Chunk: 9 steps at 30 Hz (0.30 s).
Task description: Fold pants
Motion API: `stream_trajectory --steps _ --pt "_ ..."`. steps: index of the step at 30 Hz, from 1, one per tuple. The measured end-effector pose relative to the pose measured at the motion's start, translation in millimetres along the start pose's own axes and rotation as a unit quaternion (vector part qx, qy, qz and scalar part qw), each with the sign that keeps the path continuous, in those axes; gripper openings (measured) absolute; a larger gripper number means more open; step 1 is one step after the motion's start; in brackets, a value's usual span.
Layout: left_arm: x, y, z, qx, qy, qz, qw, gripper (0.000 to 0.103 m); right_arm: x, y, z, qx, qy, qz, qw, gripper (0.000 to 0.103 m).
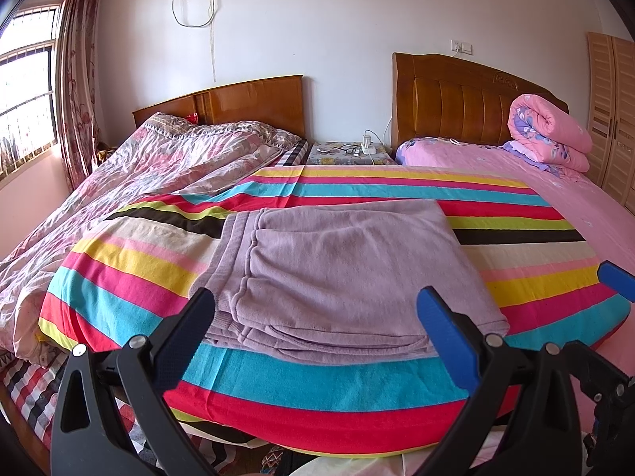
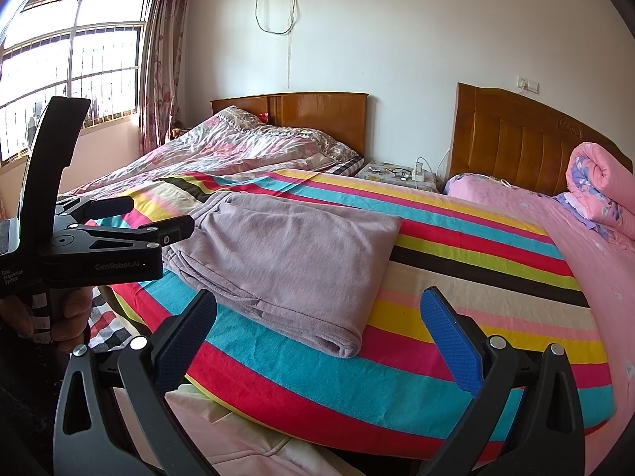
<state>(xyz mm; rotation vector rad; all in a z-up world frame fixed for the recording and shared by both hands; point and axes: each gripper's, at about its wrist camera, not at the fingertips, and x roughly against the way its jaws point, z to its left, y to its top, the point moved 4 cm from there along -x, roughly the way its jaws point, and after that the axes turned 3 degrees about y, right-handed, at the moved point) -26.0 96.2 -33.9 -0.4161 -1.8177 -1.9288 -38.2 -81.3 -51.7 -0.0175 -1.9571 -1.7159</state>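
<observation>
Pants (image 1: pixel 337 273) folded, lying ahead of jaws. L gripper (image 1: pixel 317 317), R gripper (image 2: pixel 317 317) both wide open, empty. Judged: tidy edges, lift clear w/o snagging.

Both wrist cameras look forward between open tongs from the bed's foot, sharing the striped multicoloured blanket (image 1: pixel 357 388) close ahead.

Daylight floods in from the window (image 2: pixel 71 63) on the left, whose panes are blown out to white in both views. The room is bright and evenly lit, and the white wall (image 1: pixel 337 20) shows a faint pink cast. Shadows are soft, with only a thin one under the folded pants (image 2: pixel 293 254) on the bed (image 2: pixel 456 305). The wooden headboard (image 1: pixel 254 99) carries a glossy sheen. Fisheye distortion bends straight lines strongly toward the edges, and the corners fall to black vignette. Focus is sharp throughout, with slight softness at the rim.
</observation>
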Motion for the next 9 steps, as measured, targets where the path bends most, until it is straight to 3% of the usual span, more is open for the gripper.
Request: stream_trajectory --steps 9 --pt "-6.2 0.8 0.4 0.003 -0.010 0.017 0.9998 0.102 -2.4 -2.9 -0.6 -0.003 0.003 0.004 1.000 0.099"
